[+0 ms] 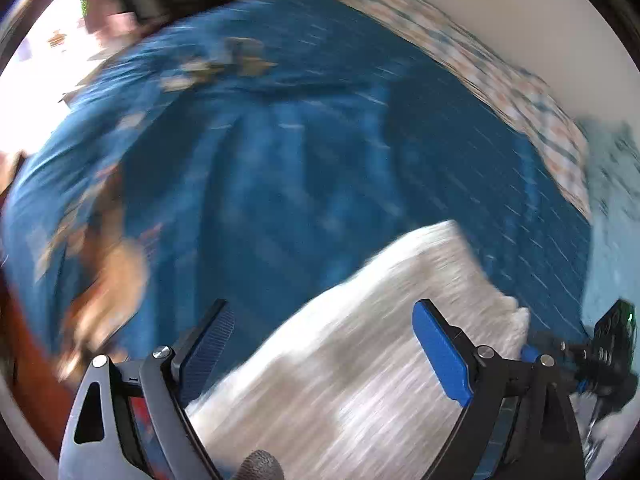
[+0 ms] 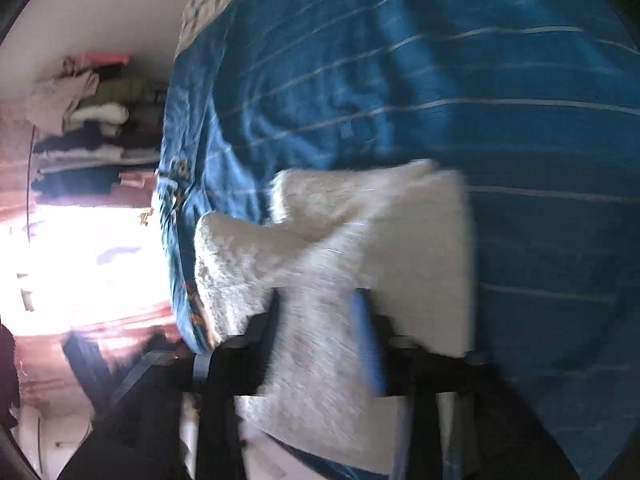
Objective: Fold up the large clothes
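Observation:
A white fleecy garment (image 1: 360, 360) lies on a blue striped bedspread (image 1: 320, 160). My left gripper (image 1: 324, 320) hovers over the garment's near part, jaws wide and open, the pads clear of the fabric. At the right edge of the left wrist view is my right gripper (image 1: 612, 344), at the garment's far corner. In the right wrist view the white garment (image 2: 420, 260) rises in a bunched ridge into my right gripper (image 2: 318, 314). The cloth fills the gap between both fingers, so it looks shut on the fabric. Both views are motion-blurred.
The blue bedspread (image 2: 440, 80) covers most of the bed. A checked patterned cloth (image 1: 520, 92) runs along the far side by a white wall (image 1: 520, 8). Beside the bed, a stack of folded clothes (image 2: 88, 120) stands above a brightly lit floor (image 2: 88, 260).

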Demonstrator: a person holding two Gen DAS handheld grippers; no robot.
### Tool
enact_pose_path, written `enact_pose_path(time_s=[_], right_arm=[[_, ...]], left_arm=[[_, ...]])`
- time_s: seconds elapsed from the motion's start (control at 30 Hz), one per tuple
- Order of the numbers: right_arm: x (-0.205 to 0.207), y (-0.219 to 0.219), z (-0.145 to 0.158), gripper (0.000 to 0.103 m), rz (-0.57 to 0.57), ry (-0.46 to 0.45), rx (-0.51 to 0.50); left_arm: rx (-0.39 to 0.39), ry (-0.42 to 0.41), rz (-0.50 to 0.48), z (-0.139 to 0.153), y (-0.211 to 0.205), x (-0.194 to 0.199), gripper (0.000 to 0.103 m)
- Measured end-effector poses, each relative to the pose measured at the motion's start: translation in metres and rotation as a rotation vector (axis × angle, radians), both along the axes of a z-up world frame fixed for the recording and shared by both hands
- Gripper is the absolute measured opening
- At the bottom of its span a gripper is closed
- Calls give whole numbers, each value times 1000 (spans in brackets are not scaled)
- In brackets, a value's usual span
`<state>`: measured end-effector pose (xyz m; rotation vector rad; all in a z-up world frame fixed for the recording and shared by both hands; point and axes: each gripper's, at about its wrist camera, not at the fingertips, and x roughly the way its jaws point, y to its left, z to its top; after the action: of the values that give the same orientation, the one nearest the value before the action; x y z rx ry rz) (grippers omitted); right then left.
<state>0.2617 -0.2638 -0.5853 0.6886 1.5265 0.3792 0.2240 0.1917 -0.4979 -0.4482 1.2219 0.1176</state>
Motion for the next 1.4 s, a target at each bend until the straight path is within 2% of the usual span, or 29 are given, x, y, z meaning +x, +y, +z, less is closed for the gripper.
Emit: enact_pose_path(time_s=[0.1,0.23,0.33,0.47,0.53,0.57,0.7,0.77,0.87,1.0,1.13,1.17,1.23,1.27,1.33,1.4], right_arm=[[-12,-28,-14,70,-61,45,-2],[-29,-58,-42,70,-156,121,45],[-28,-58,-65,70,-186,145,68],[-31,-57,-81,70,-196,176,97],[-32,-51,-80,70,-186,174,94],[-32,-48,-80,70,-184,172,91],[-34,-38,-73,70,-208,159,50],[-37,-38,-65,70,-232,156,29],[-41,-35,-41,70,-273,127,4],[-41,-23,-13,70,-311,82,8],[-23,8,1,70,-247,25,7],[-14,21,0,69,-201,26,-63],[3,49,-15,46,-117,53,-194],[10,58,-27,42,-115,76,-243],[19,65,-50,42,-149,110,-283],[28,60,-56,43,-190,124,-277]], left_arm=[[-89,9,-136,-22,-22,49,91],[-204,98,-247,-56,-47,84,91],[-167,153,-274,-68,-60,84,91],[-170,135,-278,-65,-64,84,88],[-140,83,-314,-57,-71,84,51],[-140,67,-329,-56,-72,86,10],[-169,0,-352,-42,-71,92,6],[-226,-23,-345,-31,-65,98,5],[-256,-45,-381,-20,-61,112,5],[-277,-9,-409,-44,-58,125,5],[-312,-40,-393,-39,-48,129,5],[-316,-45,-389,-38,-47,130,5],[-322,-49,-379,-41,-46,135,5],[-316,-44,-374,-46,-46,137,5],[-297,-4,-377,-67,-47,144,5],[-302,51,-374,-90,-47,148,6]])
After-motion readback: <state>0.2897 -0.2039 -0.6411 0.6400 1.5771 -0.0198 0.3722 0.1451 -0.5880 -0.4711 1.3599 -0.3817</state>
